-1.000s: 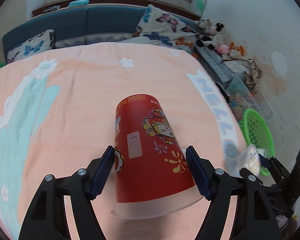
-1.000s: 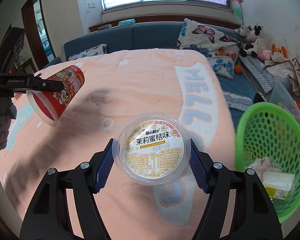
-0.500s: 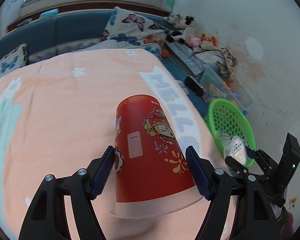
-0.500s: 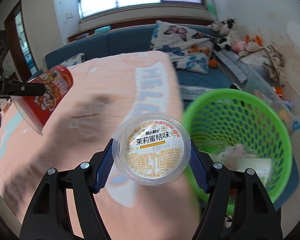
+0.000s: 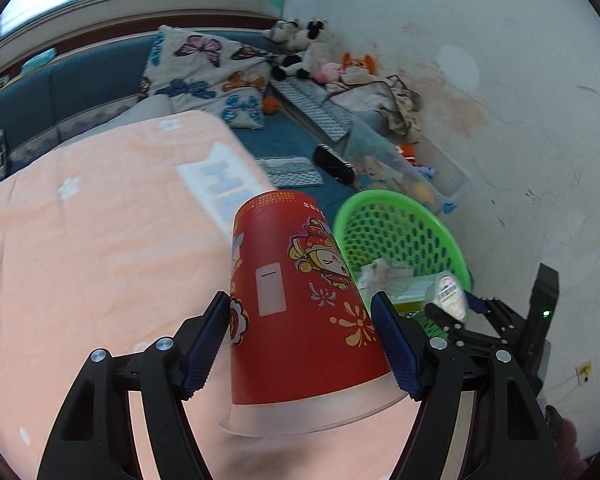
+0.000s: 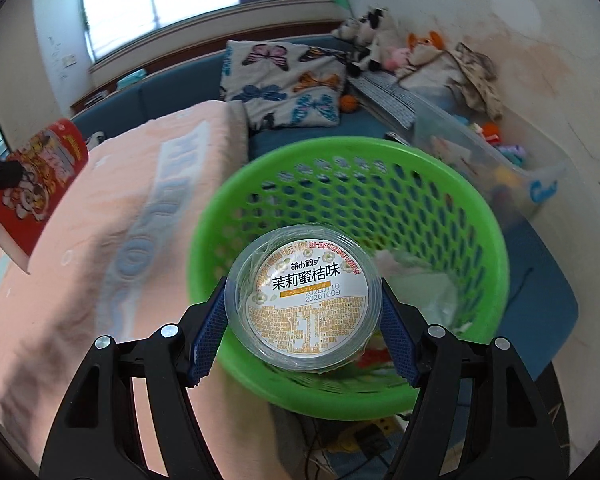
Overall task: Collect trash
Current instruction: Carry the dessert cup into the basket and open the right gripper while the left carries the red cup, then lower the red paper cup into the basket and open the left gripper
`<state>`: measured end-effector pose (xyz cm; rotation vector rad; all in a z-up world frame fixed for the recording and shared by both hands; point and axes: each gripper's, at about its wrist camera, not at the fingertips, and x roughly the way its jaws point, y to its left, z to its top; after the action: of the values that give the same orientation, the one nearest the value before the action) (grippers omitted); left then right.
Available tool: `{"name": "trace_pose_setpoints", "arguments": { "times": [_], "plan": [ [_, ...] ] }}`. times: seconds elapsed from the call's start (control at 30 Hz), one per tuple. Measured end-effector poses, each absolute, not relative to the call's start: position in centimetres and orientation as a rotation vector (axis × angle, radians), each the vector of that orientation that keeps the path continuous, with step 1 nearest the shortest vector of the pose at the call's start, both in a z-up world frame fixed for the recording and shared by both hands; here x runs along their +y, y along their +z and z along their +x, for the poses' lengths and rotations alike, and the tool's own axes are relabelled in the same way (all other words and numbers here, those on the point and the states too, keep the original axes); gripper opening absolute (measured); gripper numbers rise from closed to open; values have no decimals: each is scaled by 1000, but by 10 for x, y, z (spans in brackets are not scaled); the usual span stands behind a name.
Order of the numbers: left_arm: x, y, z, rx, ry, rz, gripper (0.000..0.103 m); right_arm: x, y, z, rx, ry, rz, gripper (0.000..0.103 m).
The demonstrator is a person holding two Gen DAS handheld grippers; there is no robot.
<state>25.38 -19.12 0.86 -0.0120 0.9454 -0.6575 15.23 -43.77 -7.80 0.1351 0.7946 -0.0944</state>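
My left gripper (image 5: 300, 344) is shut on a red paper cup (image 5: 300, 300) with a cartoon print, held upside down above the peach blanket near its right edge. My right gripper (image 6: 304, 320) is shut on a clear plastic jelly cup (image 6: 306, 300) with a white and orange label, held over the near rim of the green basket (image 6: 440, 184). The basket holds some wrappers and paper. In the left wrist view the basket (image 5: 384, 220) is to the right, with my right gripper (image 5: 456, 312) and the jelly cup (image 5: 448, 294) at its near rim. The red cup (image 6: 36, 184) shows at far left of the right wrist view.
The peach blanket (image 5: 80, 240) with a white "HELLO" strip covers the bed. A blue sofa with butterfly pillows (image 6: 284, 84) is behind. Plush toys (image 5: 320, 56) and a clear bin of toys (image 6: 488, 156) stand by the wall. A power strip (image 6: 360, 432) lies on the floor below the basket.
Both grippers have moved right, off the bed toward the basket. The jelly cup is now over the basket's near rim. The red cup has come nearer the blanket's right edge.
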Motion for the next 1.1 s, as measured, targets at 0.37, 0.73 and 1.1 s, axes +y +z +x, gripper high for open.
{"name": "trace_pose_setpoints", "arguments": {
  "times": [0.37, 0.73, 1.1],
  "plan": [
    [-248, 14, 252, 947, -731, 28, 69, -461, -88, 146, 800, -116, 174, 73],
    [-287, 15, 250, 938, -774, 48, 69, -472, -80, 128, 774, -122, 198, 77],
    [-323, -2, 252, 959, -807, 49, 69, -484, -75, 104, 755, -147, 220, 77]
  ]
}}
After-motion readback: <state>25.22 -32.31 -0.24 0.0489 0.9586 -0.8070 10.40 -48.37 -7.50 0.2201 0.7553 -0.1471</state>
